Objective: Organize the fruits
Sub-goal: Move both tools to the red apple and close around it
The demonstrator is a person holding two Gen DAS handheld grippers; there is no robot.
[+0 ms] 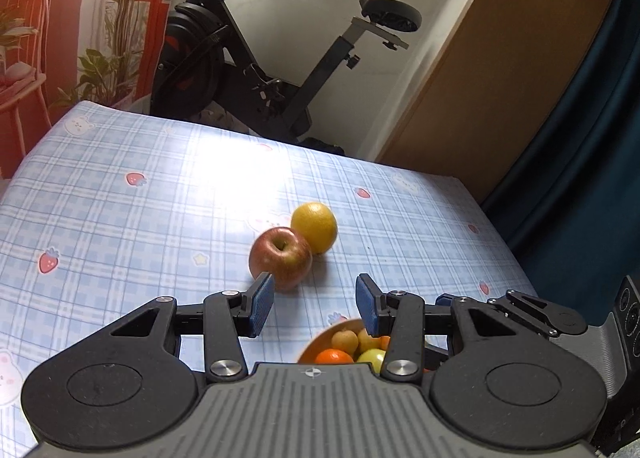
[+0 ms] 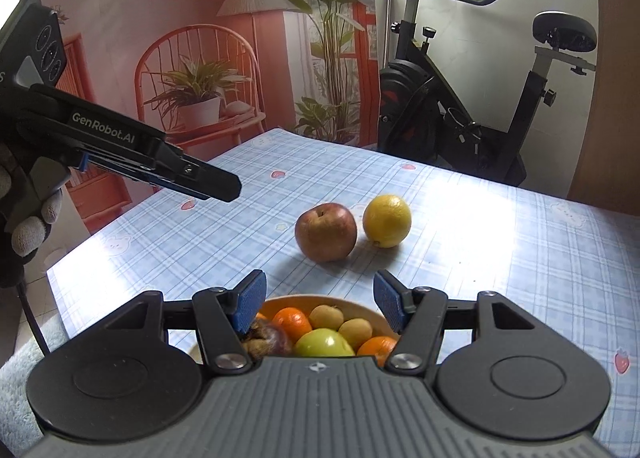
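Note:
A red apple and a yellow orange lie touching each other on the blue checked tablecloth. An orange bowl holds several small fruits: tangerines, a green apple, brown ones. My left gripper is open and empty, above the bowl's far rim, just short of the apple. My right gripper is open and empty, over the bowl. The left gripper also shows from the side in the right wrist view, held by a gloved hand.
An exercise bike stands beyond the table's far edge. A wooden door is at the right. A printed backdrop with a chair and plants stands to the left. The table edge drops off at the left.

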